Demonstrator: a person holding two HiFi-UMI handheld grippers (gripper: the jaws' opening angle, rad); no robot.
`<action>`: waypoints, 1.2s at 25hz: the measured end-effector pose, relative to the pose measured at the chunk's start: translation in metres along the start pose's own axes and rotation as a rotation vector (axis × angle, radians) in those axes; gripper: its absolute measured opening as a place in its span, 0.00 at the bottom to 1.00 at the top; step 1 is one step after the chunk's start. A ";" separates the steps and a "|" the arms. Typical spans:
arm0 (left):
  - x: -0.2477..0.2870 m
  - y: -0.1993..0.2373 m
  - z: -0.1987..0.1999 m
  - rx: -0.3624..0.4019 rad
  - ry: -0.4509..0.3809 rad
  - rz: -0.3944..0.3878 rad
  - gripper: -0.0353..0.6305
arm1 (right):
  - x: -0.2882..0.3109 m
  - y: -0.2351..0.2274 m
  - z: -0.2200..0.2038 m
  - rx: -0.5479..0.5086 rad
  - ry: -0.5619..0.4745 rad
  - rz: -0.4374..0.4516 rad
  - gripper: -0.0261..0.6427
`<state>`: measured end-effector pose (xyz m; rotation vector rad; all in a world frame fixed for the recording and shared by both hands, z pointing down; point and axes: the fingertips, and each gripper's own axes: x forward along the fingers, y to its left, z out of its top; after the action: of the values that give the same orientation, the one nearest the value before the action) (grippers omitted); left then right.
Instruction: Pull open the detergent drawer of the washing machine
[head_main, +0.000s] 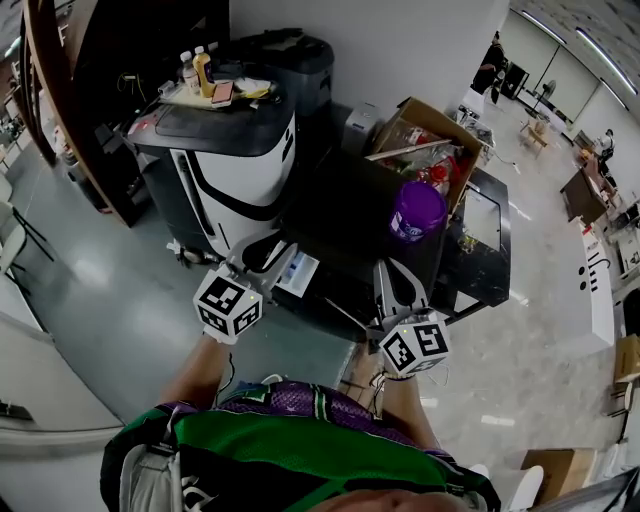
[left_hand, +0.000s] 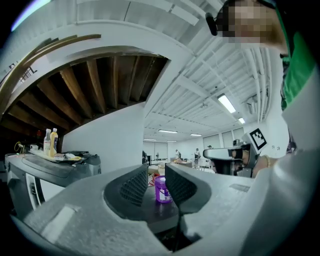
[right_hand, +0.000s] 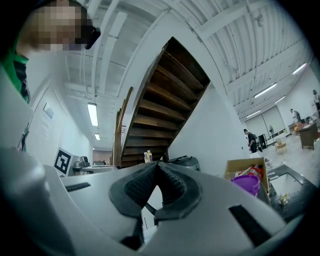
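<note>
Left gripper (left_hand: 156, 172): jaws apart by a narrow gap, nothing between the pads. Through the gap you only see the purple tub (left_hand: 162, 189), well beyond, standing on a dark top surface. Gripper points level, about flush with that top.

Right gripper (right_hand: 157, 167): jaw tips touching, closed, empty. It sits at the front of the same dark machine, right of the left gripper, apart from everything.

Head view: both marker cubes (head_main: 228, 305) are close to the person's green top (head_main: 300, 450), with the jaws aimed away at the washing machine (head_main: 335, 215), the dark box in the centre. The detergent drawer (head_main: 299, 273) reads as the pale panel at its upper front-left corner, just beside the left jaws. Can't tell whether the pads touch it or how far out it stands.

On the machine's top: the purple tub toward the right, and a cardboard box (head_main: 425, 125) full of clutter behind it.

Left of the machine: a white-and-black unit (head_main: 225, 170) with a tray of bottles (head_main: 200, 70) on top. Wooden staircase (right_hand: 165, 95) behind that.
</note>
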<state>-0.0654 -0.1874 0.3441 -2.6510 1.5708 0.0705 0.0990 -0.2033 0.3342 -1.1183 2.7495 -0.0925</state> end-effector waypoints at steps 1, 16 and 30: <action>-0.001 -0.001 -0.001 0.003 0.001 0.001 0.21 | 0.001 0.001 0.000 0.002 -0.002 0.001 0.04; -0.006 0.006 -0.004 0.002 0.010 0.027 0.18 | 0.012 0.001 -0.003 0.002 0.003 -0.004 0.04; -0.013 0.026 0.002 -0.005 -0.026 0.081 0.08 | 0.013 0.003 -0.013 -0.002 0.032 -0.016 0.04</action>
<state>-0.0943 -0.1880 0.3421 -2.5779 1.6717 0.1125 0.0851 -0.2102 0.3446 -1.1497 2.7699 -0.1109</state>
